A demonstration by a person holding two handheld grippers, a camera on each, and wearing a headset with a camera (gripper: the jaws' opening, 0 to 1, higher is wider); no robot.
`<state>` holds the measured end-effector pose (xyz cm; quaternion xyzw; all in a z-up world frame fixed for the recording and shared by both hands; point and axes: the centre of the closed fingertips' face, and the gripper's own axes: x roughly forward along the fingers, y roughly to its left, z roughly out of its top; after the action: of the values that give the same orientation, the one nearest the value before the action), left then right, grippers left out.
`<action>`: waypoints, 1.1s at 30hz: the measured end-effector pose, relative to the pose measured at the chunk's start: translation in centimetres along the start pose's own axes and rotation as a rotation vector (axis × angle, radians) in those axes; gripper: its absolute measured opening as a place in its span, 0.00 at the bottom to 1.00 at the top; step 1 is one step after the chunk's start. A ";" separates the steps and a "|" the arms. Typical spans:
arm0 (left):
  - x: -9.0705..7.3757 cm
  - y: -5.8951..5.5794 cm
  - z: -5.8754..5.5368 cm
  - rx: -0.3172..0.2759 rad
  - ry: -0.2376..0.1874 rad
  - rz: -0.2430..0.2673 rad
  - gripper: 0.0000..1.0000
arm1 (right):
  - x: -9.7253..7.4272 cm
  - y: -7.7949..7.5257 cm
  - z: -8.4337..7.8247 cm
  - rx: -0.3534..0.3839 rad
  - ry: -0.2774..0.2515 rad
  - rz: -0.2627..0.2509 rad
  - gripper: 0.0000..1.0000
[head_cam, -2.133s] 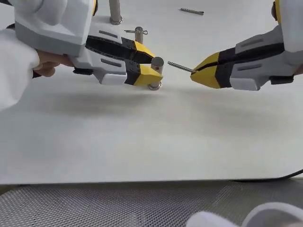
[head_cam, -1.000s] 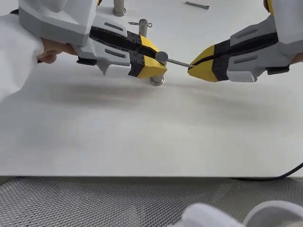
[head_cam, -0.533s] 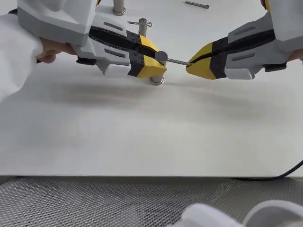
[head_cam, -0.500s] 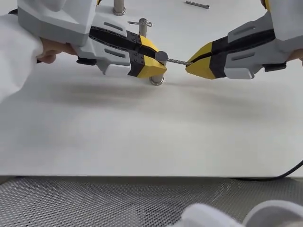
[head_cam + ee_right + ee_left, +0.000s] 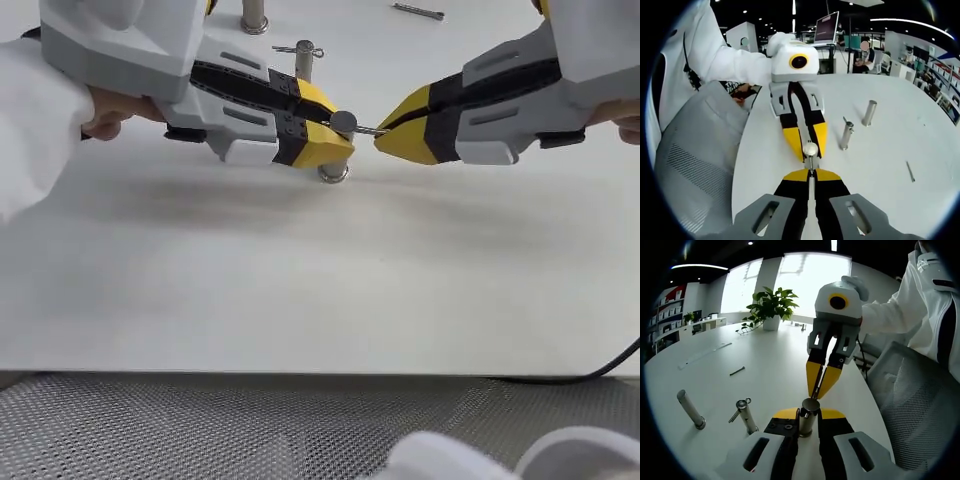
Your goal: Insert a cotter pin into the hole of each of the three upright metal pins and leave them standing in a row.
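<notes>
In the head view my left gripper (image 5: pixel 338 140) is shut on the nearest upright metal pin (image 5: pixel 342 123), whose base (image 5: pixel 332 173) rests on the white table. My right gripper (image 5: pixel 381 136) is shut on a cotter pin (image 5: pixel 365 129), its free end at the pin's top. The left gripper view shows the held pin (image 5: pixel 809 415) between my jaws, with the right gripper (image 5: pixel 821 385) just beyond. The right gripper view shows the cotter pin (image 5: pixel 811 162) reaching the pin's head (image 5: pixel 810 149). A second pin (image 5: pixel 305 58) carries a cotter pin. A third pin (image 5: pixel 253 15) stands behind it.
A loose cotter pin (image 5: pixel 418 11) lies at the far side of the table. The table's front edge (image 5: pixel 300 373) runs above a grey mesh surface (image 5: pixel 200 430), with a black cable (image 5: pixel 600 368) at the right. A potted plant (image 5: pixel 771 305) stands far off.
My right gripper has moved left toward the held pin, so less of the cotter pin shows between the two grippers. The left gripper has kept its hold.
</notes>
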<state>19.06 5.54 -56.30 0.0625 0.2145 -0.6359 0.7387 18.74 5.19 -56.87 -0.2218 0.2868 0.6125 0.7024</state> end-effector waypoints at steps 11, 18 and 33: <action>0.0 0.3 -0.4 -0.019 -0.004 0.006 0.12 | 0.7 0.1 0.6 -0.058 -0.001 0.018 0.00; 0.0 0.4 -0.5 -0.022 -0.009 0.018 0.12 | 0.2 -0.3 0.4 -0.054 -0.011 0.000 0.08; 0.1 0.4 -0.5 -0.031 -0.021 0.037 0.12 | -0.2 -0.3 0.3 -0.008 -0.015 -0.003 0.00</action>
<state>19.36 5.68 -56.83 0.0485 0.2153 -0.6192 0.7536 19.05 5.20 -56.53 -0.2205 0.2788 0.6140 0.7047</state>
